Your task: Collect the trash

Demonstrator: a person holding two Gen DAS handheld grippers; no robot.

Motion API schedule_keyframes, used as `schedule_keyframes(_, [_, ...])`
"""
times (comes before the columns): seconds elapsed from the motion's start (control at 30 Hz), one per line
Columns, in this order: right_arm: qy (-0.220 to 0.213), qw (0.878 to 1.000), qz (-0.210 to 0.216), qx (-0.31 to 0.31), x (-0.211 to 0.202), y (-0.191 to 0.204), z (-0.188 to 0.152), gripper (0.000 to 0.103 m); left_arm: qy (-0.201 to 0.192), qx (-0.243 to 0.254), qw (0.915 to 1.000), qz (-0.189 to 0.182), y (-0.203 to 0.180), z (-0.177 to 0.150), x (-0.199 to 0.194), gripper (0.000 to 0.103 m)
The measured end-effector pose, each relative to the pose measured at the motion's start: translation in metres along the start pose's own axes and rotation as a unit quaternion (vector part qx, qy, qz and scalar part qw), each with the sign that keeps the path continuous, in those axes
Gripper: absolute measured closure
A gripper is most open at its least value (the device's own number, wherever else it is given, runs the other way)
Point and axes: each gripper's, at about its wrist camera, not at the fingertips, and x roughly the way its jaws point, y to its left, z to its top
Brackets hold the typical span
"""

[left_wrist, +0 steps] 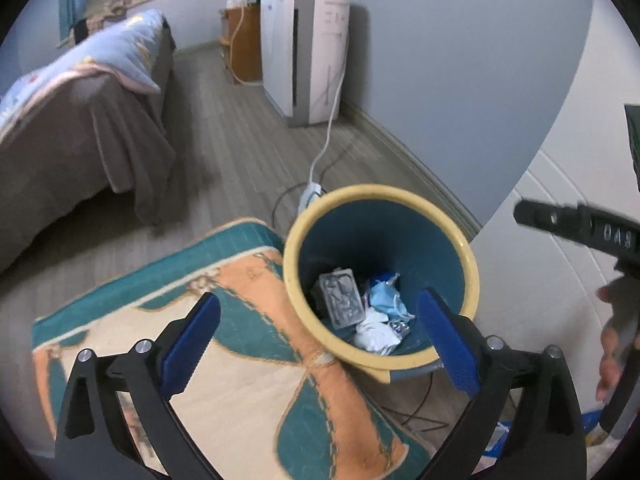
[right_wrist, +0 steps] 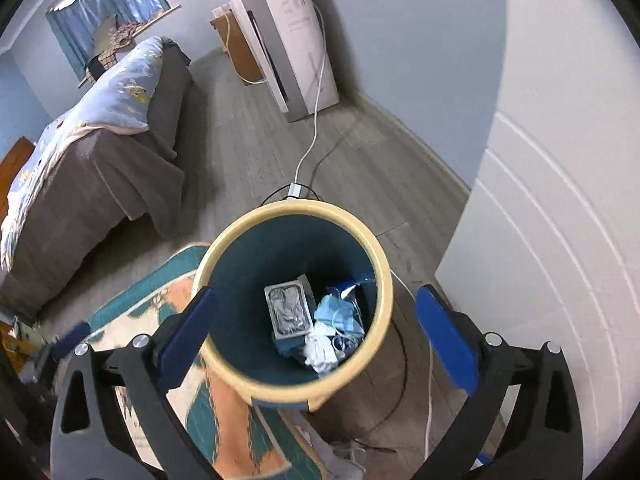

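both grippers hang over the bin right now, pointing down into it. the left gripper [left_wrist: 318, 338] has its jaws spread wide with nothing between the blue pads, and the right gripper [right_wrist: 316, 330] is the same — jaws released, empty.

the trash bin [right_wrist: 382, 280] is teal inside with a pale yellow rim, standing on the wood floor [right_wrist: 248, 136] with one side at the edge of a teal, orange and cream rug [left_wrist: 240, 360]. down at the bottom of the bin sits the trash: a grey plastic tray [right_wrist: 289, 311] lying flat-ish, a crumpled blue face mask [right_wrist: 340, 314] right beside it, and some scrunched white paper [right_wrist: 320, 354] touching both.

in the left wrist view the other gripper's black body pokes in from the right edge, with the person's hand [left_wrist: 616, 336] wrapped around its handle.

behind the bin a white cable [right_wrist: 316, 92] runs across the floor to a white power strip [left_wrist: 310, 194] just past the rim, and a thin black cord loops around there too. further back there's a bed [right_wrist: 100, 152] with a brown cover and a light blue quilt, a tall white appliance [left_wrist: 304, 52] against the blue wall, and a white door [right_wrist: 560, 200] off to the right.
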Motion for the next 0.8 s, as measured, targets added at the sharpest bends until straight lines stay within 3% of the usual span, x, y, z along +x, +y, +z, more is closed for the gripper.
schedule_keyframes(0.2, [-0.038, 0.999, -0.016, -0.022, -0.053, 0.013, -0.026, 0.006, -0.040, 0.042, 0.9969, 0.053, -0.011, -0.005, -0.057, 0.005])
schedule_keyframes(0.33, [-0.068, 0.995, -0.028, -0.064, -0.085, 0.027, -0.052, 0.006, -0.055, 0.028, 0.9957, 0.068, -0.010, -0.015, -0.088, 0.005])
schedule_keyframes(0.47, [-0.102, 0.986, -0.062, -0.117, -0.104, 0.040, -0.073, 0.006, -0.048, -0.002, 0.9975, 0.051, -0.002, -0.026, -0.101, 0.005])
schedule_keyframes(0.63, [-0.156, 0.976, -0.042, -0.148, -0.128, 0.053, -0.085, 0.006, -0.066, -0.004, 0.9975, 0.022, 0.005, -0.034, -0.107, 0.005])
schedule_keyframes(0.7, [-0.156, 0.973, -0.056, -0.160, -0.127, 0.058, -0.086, 0.006, -0.068, 0.011, 0.9974, 0.021, 0.005, -0.035, -0.109, 0.005])
schedule_keyframes(0.8, [-0.134, 0.976, -0.063, -0.161, -0.118, 0.058, -0.085, 0.006, -0.078, 0.026, 0.9954, 0.048, 0.005, -0.038, -0.111, 0.005])
